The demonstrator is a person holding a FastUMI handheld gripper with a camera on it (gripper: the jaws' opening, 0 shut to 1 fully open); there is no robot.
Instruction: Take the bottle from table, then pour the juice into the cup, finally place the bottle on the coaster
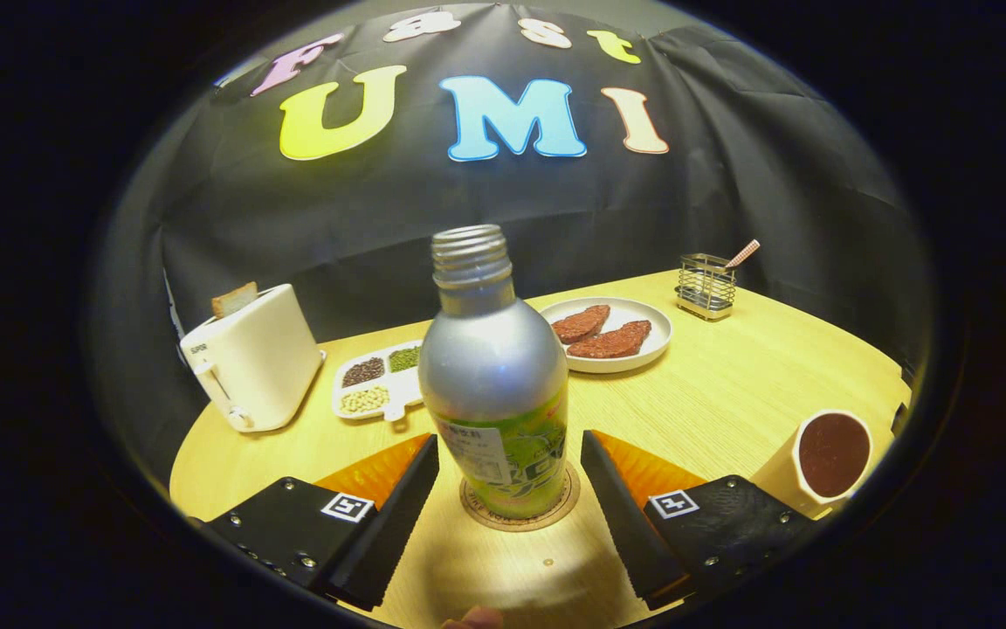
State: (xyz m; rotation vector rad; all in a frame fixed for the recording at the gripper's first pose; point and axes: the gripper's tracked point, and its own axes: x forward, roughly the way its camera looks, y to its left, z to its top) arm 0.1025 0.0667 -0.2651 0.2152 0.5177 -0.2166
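Black cloth closes off the back of the booth, and in front of it a pale wooden desk (730,367) carries everything I see through the camera riding on my tongs (510,489). They stand wide apart, one finger on each side of the bottle (494,384) and neither touching it. The bottle stands upright on the round coaster (516,521), uncapped, between my fingers. Off to the right, just beyond my right finger, sits the cup (817,463), dark liquid already in it, so I judge the pour done and the bottle set down. It looks like smooth, stiff metal, likely slippery and now lighter; a hold on the straight labelled lower body would be surest, not the tapering shoulder. Farther back are a toaster (250,362), a divided tray of beans (378,380), a plate (612,336) and a wire holder (706,285).
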